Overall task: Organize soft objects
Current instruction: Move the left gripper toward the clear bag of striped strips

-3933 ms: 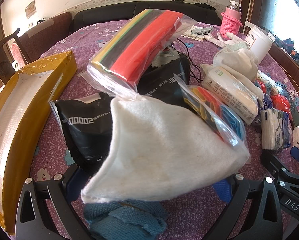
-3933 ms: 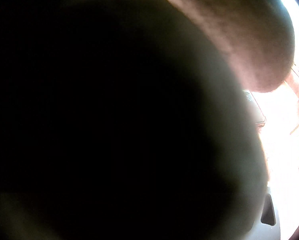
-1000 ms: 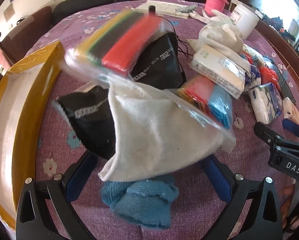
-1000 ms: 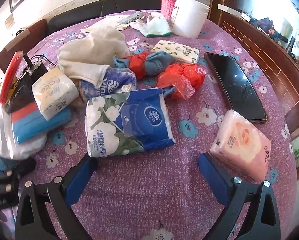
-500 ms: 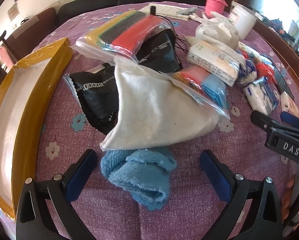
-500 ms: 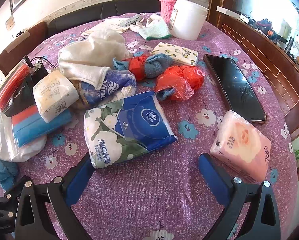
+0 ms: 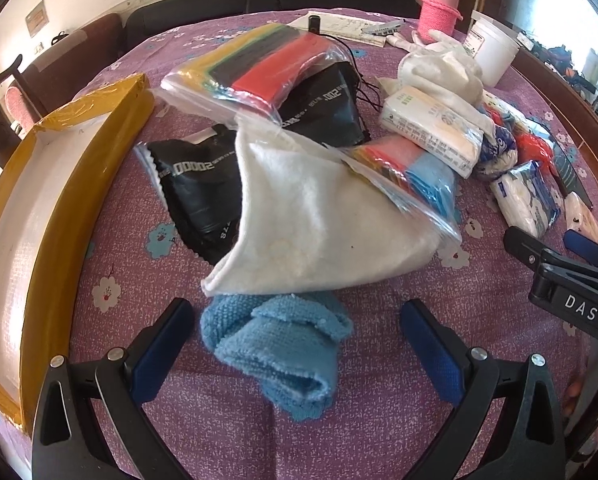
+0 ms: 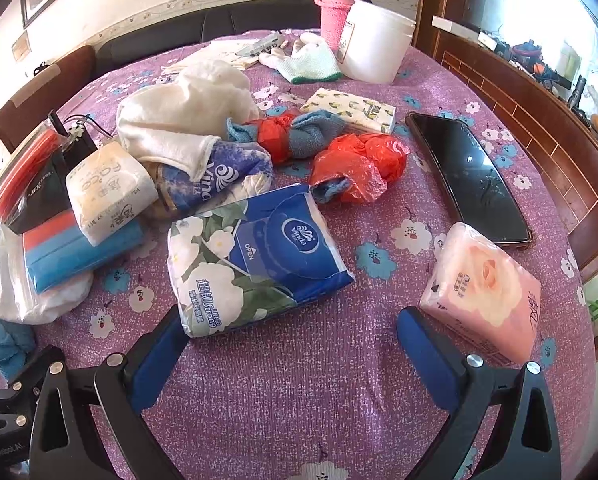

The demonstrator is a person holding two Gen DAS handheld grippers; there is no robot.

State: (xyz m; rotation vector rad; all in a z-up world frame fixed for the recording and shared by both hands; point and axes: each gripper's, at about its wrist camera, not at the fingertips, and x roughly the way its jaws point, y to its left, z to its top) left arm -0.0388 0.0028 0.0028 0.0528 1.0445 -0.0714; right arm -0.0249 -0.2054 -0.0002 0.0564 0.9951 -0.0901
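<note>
— Tongs? Both spread wide, gripping nothing: left tongs (image 7: pixel 295 334), right tongs (image 8: pixel 289 332).
— Blue towel (image 7: pixel 281 344)?
— Lower centre, between the left pads, under the white cloth (image 7: pixel 319 220).

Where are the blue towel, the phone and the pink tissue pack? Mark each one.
blue towel (image 7: pixel 275 344), left wrist view, on its folded middle.
phone (image 8: pixel 469 178), right wrist view, on the centre of its dark screen.
pink tissue pack (image 8: pixel 483 288), right wrist view, on the rose print of its top face.

My left tongs (image 7: pixel 295 344) straddle the blue towel (image 7: pixel 277 354); bare cloth (image 8: pixel 299 392) between my right tongs (image 8: pixel 291 344), near the table's edge.
</note>
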